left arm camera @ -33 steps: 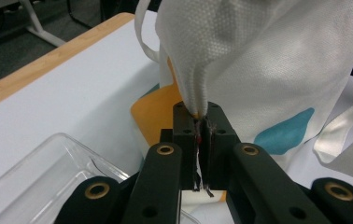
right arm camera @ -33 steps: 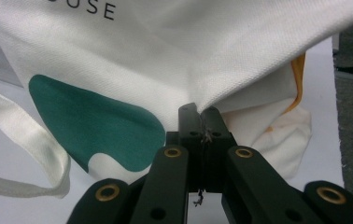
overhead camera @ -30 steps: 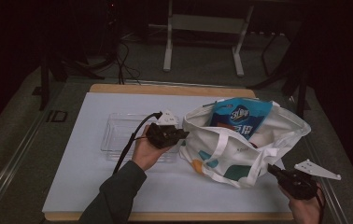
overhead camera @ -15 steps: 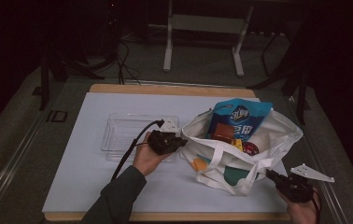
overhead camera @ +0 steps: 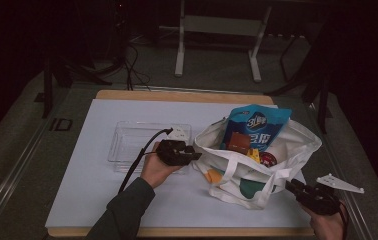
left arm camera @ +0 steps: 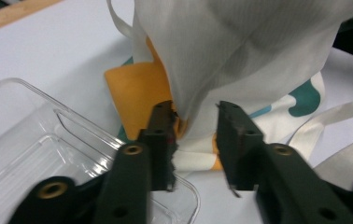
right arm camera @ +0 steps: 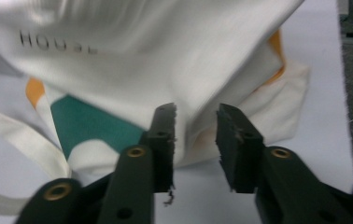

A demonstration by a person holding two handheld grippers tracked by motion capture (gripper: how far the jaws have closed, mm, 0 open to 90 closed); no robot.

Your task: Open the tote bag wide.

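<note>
While our two grippers sit at opposite sides of it, the white tote bag [overhead camera: 257,160] slumps open on the right half of the white table [overhead camera: 92,190], its mouth spread wide and its printed side showing teal and orange patches. Left of the bag, touching nothing of it that we can make out, lies the clear plastic tray [overhead camera: 132,145], which in the left gripper view runs under the near jaw. Standing up out of the bag is a blue snack pouch [overhead camera: 257,125], with smaller packets in brown, yellow and red crowded just below it. Our left gripper [left arm camera: 195,112] points at the bag's left edge; its jaws have just been opening and now stand narrowly parted, a fold of white cloth hanging between them with neither pad pressing on it. Our right gripper [right arm camera: 195,114] is at the bag's lower right corner, jaws likewise just opened to a narrow gap, the cloth lying slack just beyond the tips.
</note>
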